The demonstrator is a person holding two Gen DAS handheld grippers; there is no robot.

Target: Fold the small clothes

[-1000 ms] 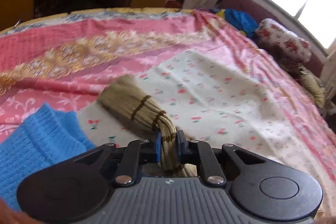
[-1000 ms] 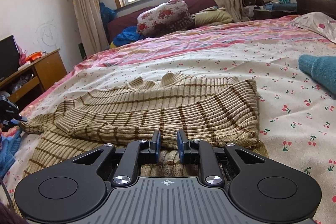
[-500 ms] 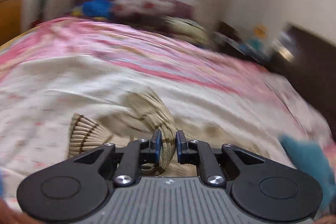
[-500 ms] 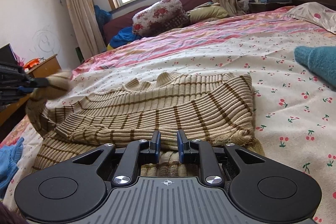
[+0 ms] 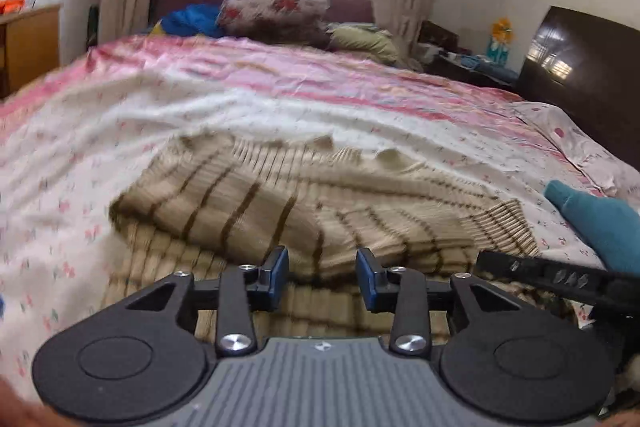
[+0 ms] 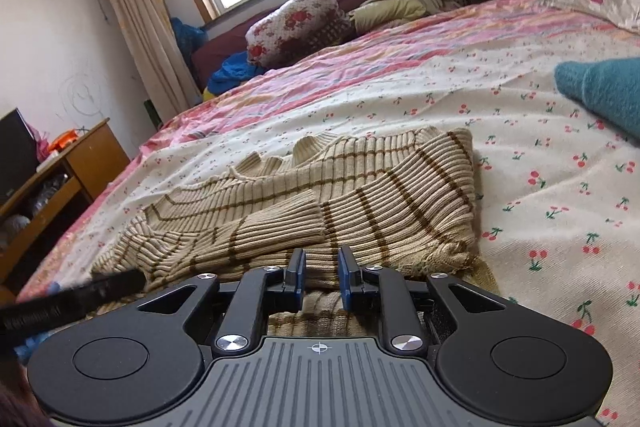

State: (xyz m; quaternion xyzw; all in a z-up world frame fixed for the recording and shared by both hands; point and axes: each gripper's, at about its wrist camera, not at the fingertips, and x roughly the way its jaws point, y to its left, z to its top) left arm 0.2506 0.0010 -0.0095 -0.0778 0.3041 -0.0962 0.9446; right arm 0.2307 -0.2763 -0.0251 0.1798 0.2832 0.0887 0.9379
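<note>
Both my left gripper and right gripper gape empty; this soft, floppy beige striped ribbed-knit sweater wants pinching at its thick hem.

No readable text, labels, brands or numbers anywhere in either view.

Each hand-held gripper: black linkage arms, blue pads, 2 silver screws, grey ribbed body.

left gripper released the sleeve, now lying across sweater, jaws parted
</note>
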